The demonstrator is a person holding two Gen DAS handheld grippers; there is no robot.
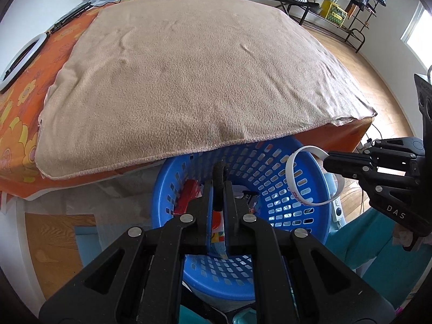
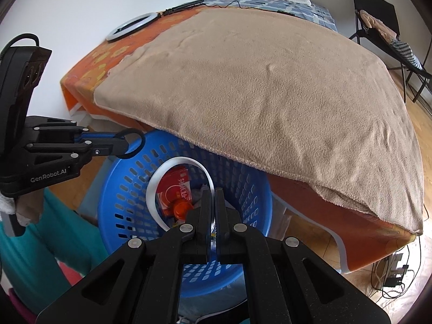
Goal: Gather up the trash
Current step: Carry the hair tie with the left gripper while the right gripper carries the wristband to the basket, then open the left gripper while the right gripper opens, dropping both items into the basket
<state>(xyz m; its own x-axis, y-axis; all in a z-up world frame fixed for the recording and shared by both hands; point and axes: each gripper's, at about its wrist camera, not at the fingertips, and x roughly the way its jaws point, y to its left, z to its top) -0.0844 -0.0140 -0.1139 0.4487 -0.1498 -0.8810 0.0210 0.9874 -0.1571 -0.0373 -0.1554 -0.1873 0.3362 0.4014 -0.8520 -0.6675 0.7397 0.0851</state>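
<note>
Directly below both cameras, a round blue plastic laundry basket with slotted walls (image 1: 297, 197) is standing on the floor, tucked against the near edge of the bed. The left gripper (image 1: 219, 186) is hanging over the basket's opening with its jaws clamping a thin black looped band (image 1: 220, 178) (it is showing as an open ring in the right wrist view). The right gripper (image 2: 212, 197) is hovering beside it over the same opening, its jaws pinching a white flexible plastic band curled into a ring (image 2: 162, 178); red lettering is showing on the band, too small to read. Inside the basket, a red carton with an orange screw cap (image 2: 175, 191) is lying among other scraps. Beyond the basket, a tan fleece blanket (image 1: 189, 81) is covering most of an orange flowered sheet (image 1: 19, 124). Near the bed's far left edge, a white ring light (image 2: 129, 28) is lying flat.
</note>
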